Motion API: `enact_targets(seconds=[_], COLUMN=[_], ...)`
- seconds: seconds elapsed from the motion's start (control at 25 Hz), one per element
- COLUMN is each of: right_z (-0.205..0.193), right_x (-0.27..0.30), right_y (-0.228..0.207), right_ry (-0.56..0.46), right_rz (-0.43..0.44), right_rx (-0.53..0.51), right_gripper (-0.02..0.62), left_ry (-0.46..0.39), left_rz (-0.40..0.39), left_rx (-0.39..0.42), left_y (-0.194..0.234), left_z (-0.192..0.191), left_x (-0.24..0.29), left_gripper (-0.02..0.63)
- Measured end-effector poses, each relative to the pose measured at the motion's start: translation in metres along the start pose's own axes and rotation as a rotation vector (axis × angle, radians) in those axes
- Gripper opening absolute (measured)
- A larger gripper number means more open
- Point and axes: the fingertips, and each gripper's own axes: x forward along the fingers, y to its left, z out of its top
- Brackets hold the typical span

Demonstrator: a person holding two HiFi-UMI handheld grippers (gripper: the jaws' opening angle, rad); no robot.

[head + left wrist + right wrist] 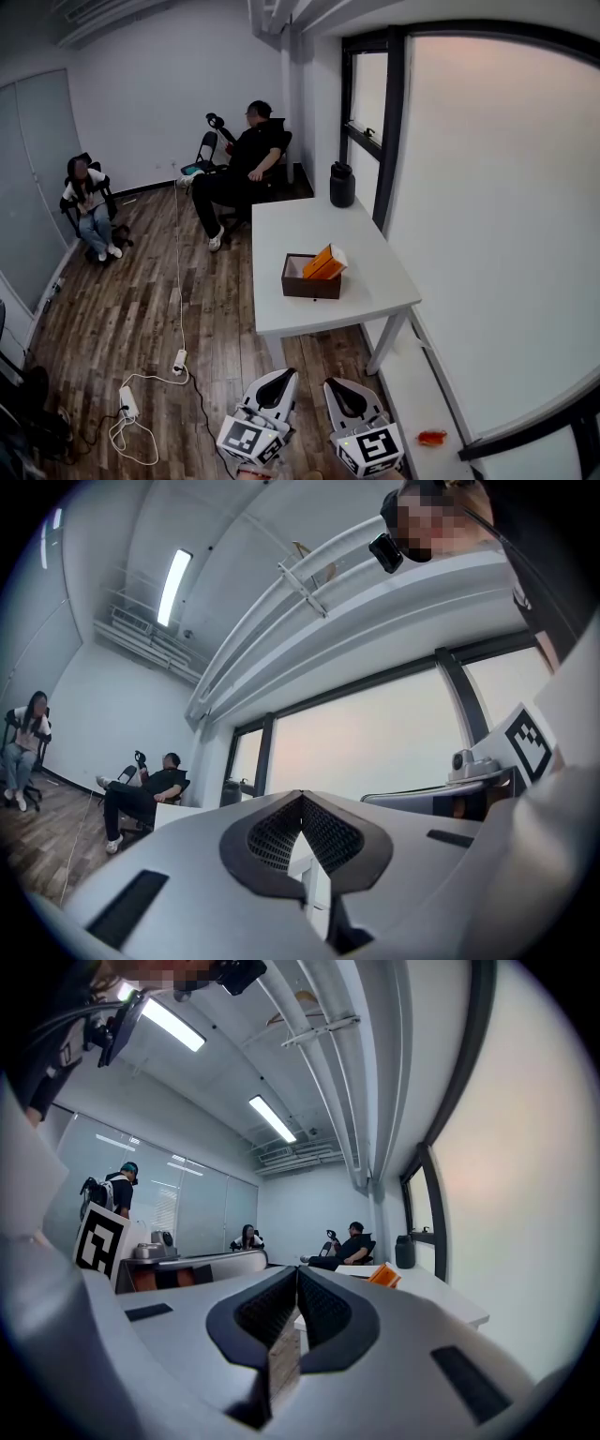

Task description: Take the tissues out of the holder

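A dark brown open holder (310,279) stands on the white table (291,319), with an orange tissue pack (325,262) sticking up out of its right side. Both grippers hang low, well short of the table's near edge and above the wooden floor. My left gripper (280,375) and right gripper (337,383) are shut, with nothing between their jaws. The left gripper view shows its jaws (302,797) meeting at the tips, pointing up toward the window. In the right gripper view the jaws (297,1272) are also closed, and the orange pack (384,1276) shows far off on the table (441,1297).
A black jug (342,185) stands at the table's far end by the window. One person (246,161) sits in a chair behind the table, another (89,202) sits at the far left. White power strips (128,403) and cables lie on the floor at the left.
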Motion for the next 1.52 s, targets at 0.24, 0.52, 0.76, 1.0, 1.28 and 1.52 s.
enact_targets(seconds=[0.24,0.52,0.76,1.0,1.28,1.52], right_z=[-0.003,-0.003,-0.002,-0.002,0.008,0.007], right_x=[0.020,0.044,0.070,0.103,0.144,0.183], right_y=[-0.002,-0.005,-0.014,-0.036,-0.062,-0.092], right_ry=[0.007,0.005,0.006,0.000,-0.008,0.016], right_rz=[-0.005,0.004,0.014,0.023,0.040,0.061], right_rx=[0.007,0.003,0.008,0.014,0.004,-0.031], right_gripper=[0.006,0.006,0.006,0.006,0.006,0.006], left_ry=[0.005,0.001,-0.002,0.009,-0.004,-0.012], left_rz=[0.007,0.008,0.027,0.034,0.029,0.032], left_rx=[-0.006,-0.002,-0.004,-0.002,-0.010,-0.001], left_y=[0.021,0.040,0.059,0.081,0.105,0.130], left_z=[-0.004,-0.007,-0.006,-0.015,-0.016,-0.018], left_x=[0.007,0.019,0.035,0.064,0.110,0.154], left_gripper=[0.005,0.005,0.005,0.005,0.005,0.005])
